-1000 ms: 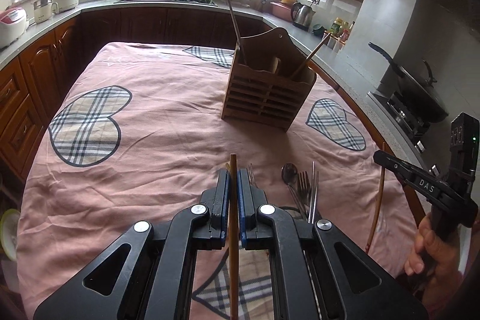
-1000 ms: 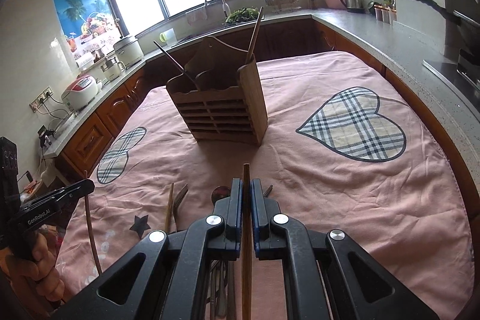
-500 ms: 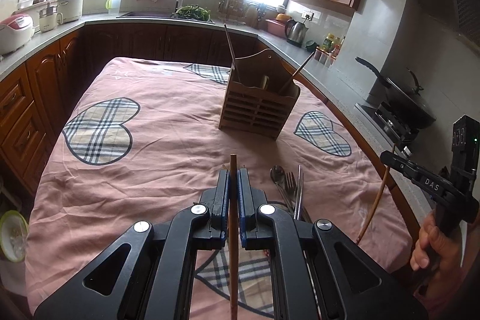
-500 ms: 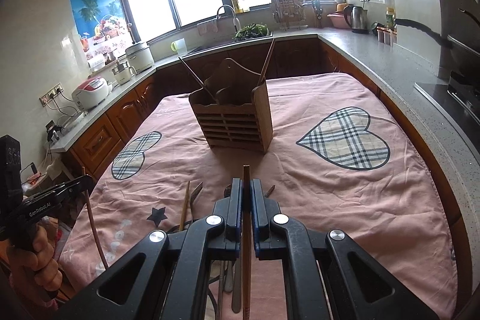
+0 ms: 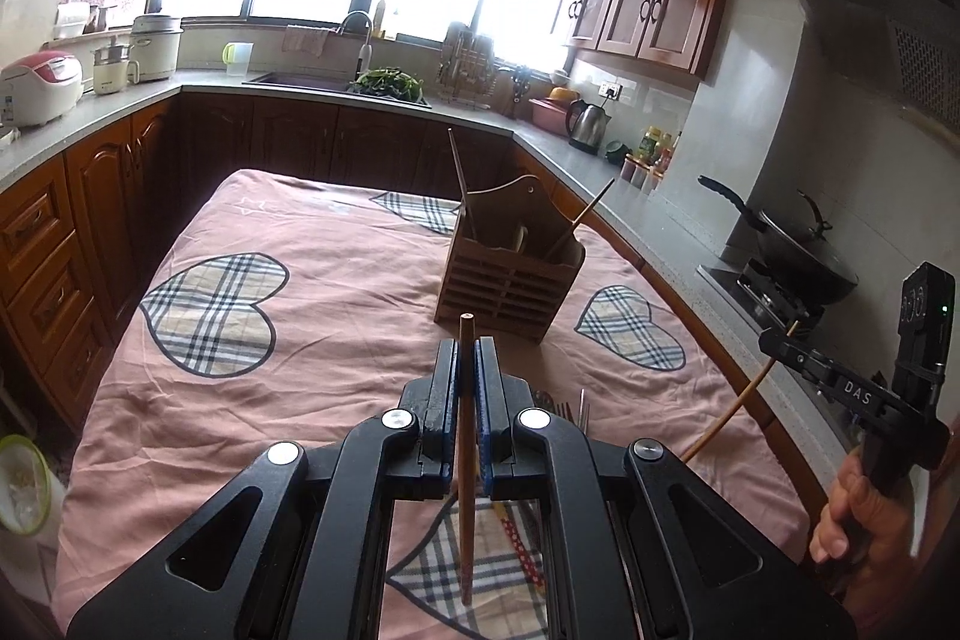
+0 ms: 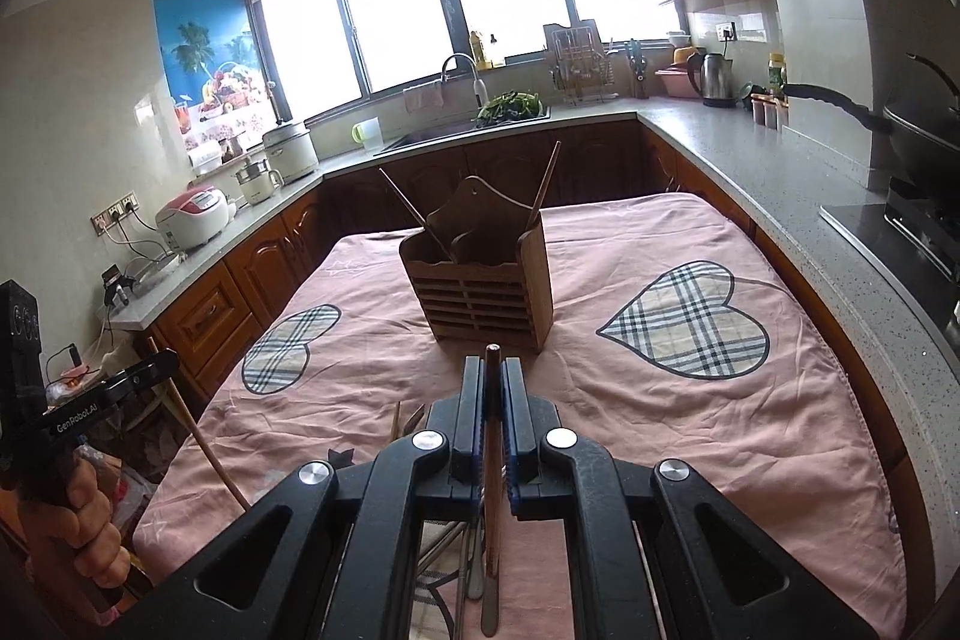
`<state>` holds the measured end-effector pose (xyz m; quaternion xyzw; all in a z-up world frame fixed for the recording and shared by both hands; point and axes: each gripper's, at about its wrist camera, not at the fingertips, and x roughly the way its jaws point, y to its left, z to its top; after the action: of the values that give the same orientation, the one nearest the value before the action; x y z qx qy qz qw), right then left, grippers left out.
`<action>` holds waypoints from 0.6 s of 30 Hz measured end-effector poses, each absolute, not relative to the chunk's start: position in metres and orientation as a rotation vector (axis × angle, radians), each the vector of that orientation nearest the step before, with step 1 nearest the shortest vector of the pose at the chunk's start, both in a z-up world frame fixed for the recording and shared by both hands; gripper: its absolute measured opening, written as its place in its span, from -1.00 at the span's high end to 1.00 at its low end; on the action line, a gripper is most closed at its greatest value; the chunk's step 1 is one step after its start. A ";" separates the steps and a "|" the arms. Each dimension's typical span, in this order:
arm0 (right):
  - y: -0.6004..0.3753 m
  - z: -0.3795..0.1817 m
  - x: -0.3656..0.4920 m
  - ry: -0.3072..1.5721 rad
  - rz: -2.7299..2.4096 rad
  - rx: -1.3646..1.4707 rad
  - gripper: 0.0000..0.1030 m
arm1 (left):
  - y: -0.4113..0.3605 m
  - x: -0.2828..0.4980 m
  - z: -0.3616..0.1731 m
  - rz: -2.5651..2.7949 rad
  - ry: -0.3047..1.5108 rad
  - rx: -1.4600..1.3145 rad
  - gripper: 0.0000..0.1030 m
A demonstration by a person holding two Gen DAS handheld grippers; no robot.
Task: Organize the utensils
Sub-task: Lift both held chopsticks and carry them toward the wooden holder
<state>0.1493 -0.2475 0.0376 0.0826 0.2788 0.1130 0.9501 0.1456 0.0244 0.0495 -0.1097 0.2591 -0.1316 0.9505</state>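
My left gripper [image 5: 465, 349] is shut on a brown wooden chopstick [image 5: 465, 460] that runs back between the jaws. My right gripper [image 6: 492, 367] is shut on a second wooden chopstick [image 6: 493, 466]. Both are held above the near end of the table. A wooden utensil caddy [image 5: 507, 277] stands mid-table with two chopsticks leaning in it; it also shows in the right wrist view [image 6: 483, 280]. Metal forks and a spoon [image 5: 567, 409] lie on the cloth under the grippers. The right gripper with its chopstick shows at the right edge of the left wrist view [image 5: 774, 340].
The table wears a pink cloth [image 5: 336, 316] with plaid hearts. Dark wood counters run around it, with a sink [image 5: 336, 79], rice cookers [image 5: 39, 85], a kettle [image 5: 588, 130] and a wok on the stove [image 5: 804, 256] at the right.
Both grippers have risen and tilted up with their chopsticks, so the caddy and the cutlery sit lower and farther in both views. Neither grip has changed.
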 end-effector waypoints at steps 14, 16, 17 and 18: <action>-0.248 0.051 0.178 0.502 0.245 0.215 0.90 | 0.024 0.185 0.078 -0.260 0.396 -0.282 0.91; -0.250 0.055 0.185 0.486 0.245 0.226 0.90 | 0.025 0.194 0.082 -0.258 0.380 -0.293 0.92; -0.250 0.057 0.187 0.476 0.247 0.231 0.90 | 0.025 0.198 0.084 -0.257 0.373 -0.298 0.92; -0.250 0.059 0.190 0.467 0.247 0.233 0.90 | 0.026 0.202 0.086 -0.256 0.364 -0.303 0.92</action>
<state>0.1904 -0.2497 0.0592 0.1148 0.2301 0.1217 0.9587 0.2023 0.0256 0.0860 -0.1495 0.1799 -0.1262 0.9640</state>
